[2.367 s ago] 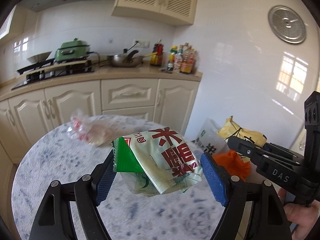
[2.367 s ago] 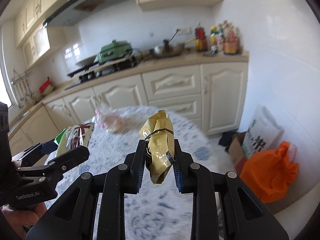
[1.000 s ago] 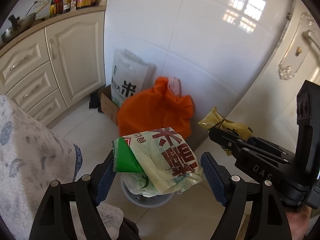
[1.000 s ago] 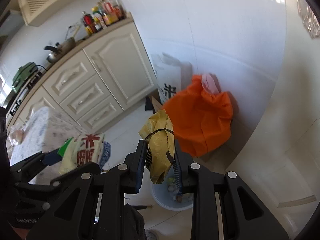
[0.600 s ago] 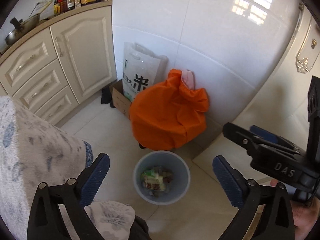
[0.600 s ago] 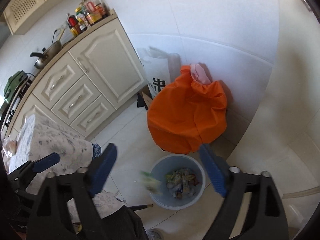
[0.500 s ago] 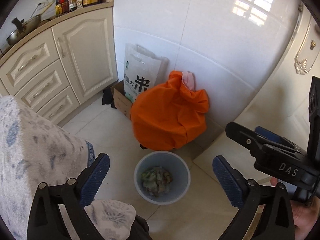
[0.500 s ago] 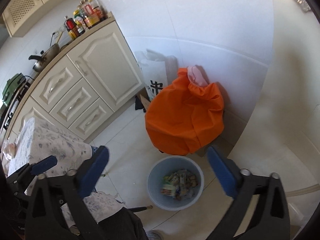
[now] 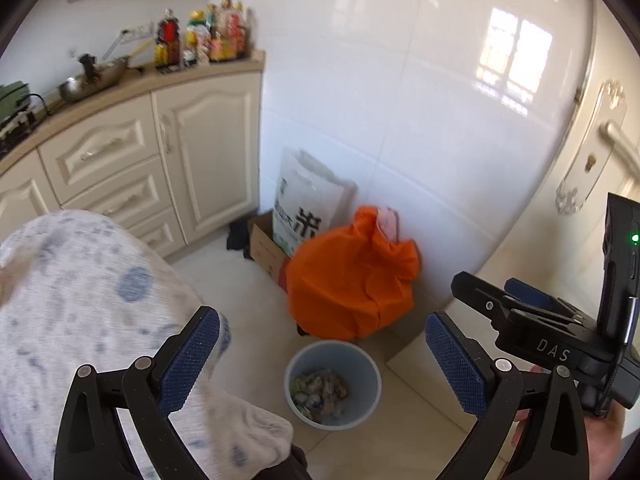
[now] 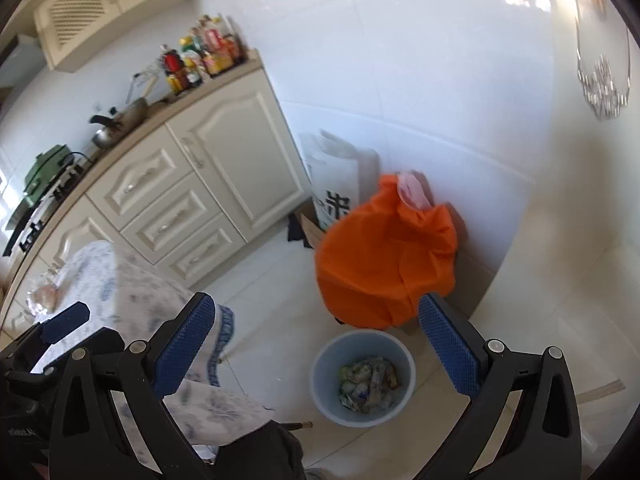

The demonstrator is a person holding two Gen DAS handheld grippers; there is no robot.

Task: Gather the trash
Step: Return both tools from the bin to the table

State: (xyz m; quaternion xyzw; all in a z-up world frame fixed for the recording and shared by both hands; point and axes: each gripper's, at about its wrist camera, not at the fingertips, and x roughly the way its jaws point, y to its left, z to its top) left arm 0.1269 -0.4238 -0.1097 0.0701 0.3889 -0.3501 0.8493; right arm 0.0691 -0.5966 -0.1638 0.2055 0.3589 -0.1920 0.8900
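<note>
Tiled floor (image 10: 264, 300); bin (image 10: 362, 376) holds wrappers, apparently; tablecloth (image 9: 80, 300) beside.

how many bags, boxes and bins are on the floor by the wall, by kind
orange bag: 1
white printed bag: 1
cardboard box: 1
blue trash bin: 1
total: 4

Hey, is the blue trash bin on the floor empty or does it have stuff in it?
Not empty. The blue trash bin stands upright with crumpled wrappers covering its bottom, well below the rim.
</note>
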